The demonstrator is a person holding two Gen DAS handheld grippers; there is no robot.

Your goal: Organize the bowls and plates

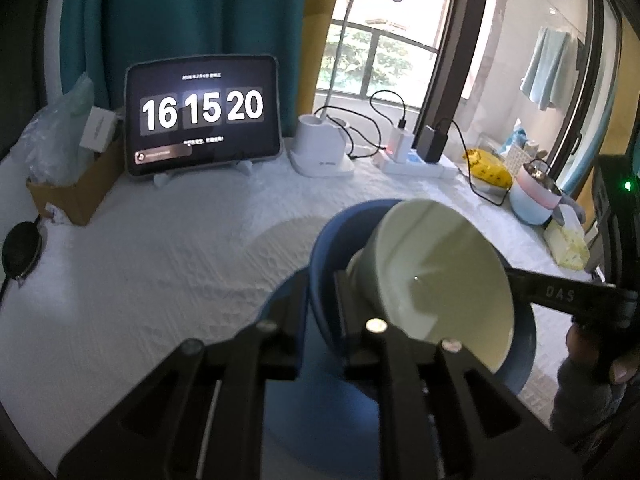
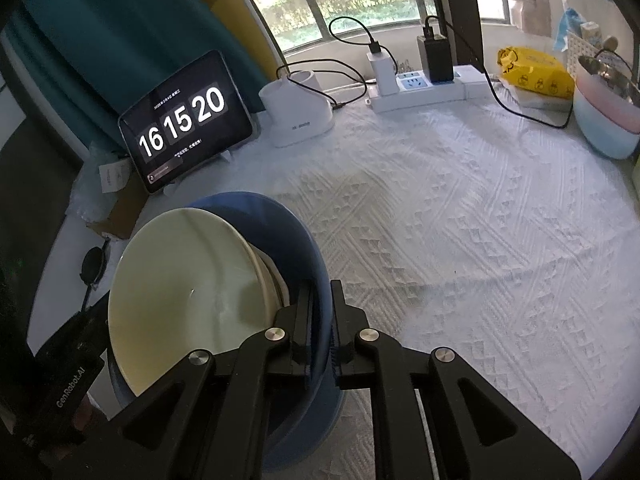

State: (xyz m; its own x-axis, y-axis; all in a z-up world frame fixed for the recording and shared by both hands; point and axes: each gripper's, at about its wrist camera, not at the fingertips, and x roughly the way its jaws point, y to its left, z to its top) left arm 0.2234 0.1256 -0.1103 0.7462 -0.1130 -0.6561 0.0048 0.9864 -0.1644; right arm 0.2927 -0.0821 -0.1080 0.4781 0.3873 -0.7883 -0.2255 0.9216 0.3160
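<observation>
Item: cream bowl (image 1: 432, 280) nested tilted in blue bowl (image 2: 304, 248). My left hand-held gripper (image 1: 322, 304) and right hand-held gripper (image 2: 322, 320) pinch the blue rim. Left: settling it flat, releasing.

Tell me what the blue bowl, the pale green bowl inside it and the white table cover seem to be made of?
Blue bowl: likely matte plastic or glazed ceramic; smooth, dull, evenly coloured.
Pale green bowl: probably glazed ceramic; glossy, with a bright glint.
Table cover: woven or quilted fabric, with raised zigzag texture.
</observation>
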